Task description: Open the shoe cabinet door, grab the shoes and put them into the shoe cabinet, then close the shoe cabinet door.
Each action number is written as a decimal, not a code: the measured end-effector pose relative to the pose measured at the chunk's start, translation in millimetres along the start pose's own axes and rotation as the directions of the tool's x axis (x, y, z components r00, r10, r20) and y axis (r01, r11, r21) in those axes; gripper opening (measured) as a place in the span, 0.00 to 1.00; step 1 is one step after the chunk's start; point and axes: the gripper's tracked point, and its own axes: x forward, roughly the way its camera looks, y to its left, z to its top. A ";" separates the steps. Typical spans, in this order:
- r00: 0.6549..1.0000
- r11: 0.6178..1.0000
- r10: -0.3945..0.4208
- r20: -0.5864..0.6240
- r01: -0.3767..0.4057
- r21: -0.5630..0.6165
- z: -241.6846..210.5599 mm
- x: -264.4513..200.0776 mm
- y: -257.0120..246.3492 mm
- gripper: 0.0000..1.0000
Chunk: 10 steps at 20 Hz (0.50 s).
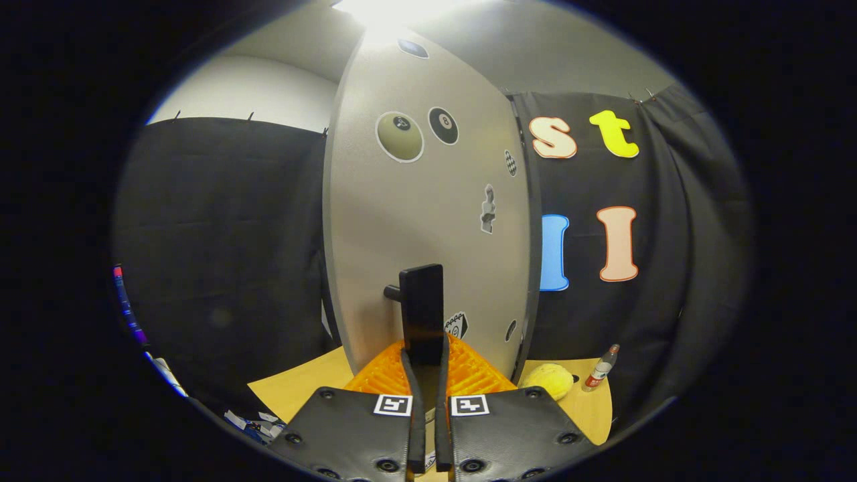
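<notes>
Gripper (426,358) clamped on the handle (422,311) of the shoe cabinet door (428,221): both fingers (410,381) pressed vs. the lower end of the dark vertical bar, one per side, gap btwn them narrow & filled by the bar. Handle upright, standing off the door face on a short dark peg to its left. Door pale grey, tall, seen close & at a slant, near edge toward the left, w/ stickers on it: two round ball-type ones (400,136) up high, a small figure-shaped one at mid height to the right, more small ones near the lower right edge and by the handle base. Door's exact angle, ajar or flush, can't tell from here. Shoes not made out. Wooden tabletop (301,388) visible below the door on both sides of the fingers. Yellow fuzzy ball-like item (549,380) on the table right of the fingers, just beside the door's lower right corner; small bottle (601,369) w/ a cap & red label standing upright just right of it, the two close but apart. Some printed paper/packaging (251,423) at the table's near left edge, detail too small to tell. Bright ceiling light (388,10) glaring above the door top.
</notes>
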 end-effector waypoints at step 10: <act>0.974 0.973 -0.226 0.011 0.226 -0.035 -1.6 -27.5 -81.4 0.06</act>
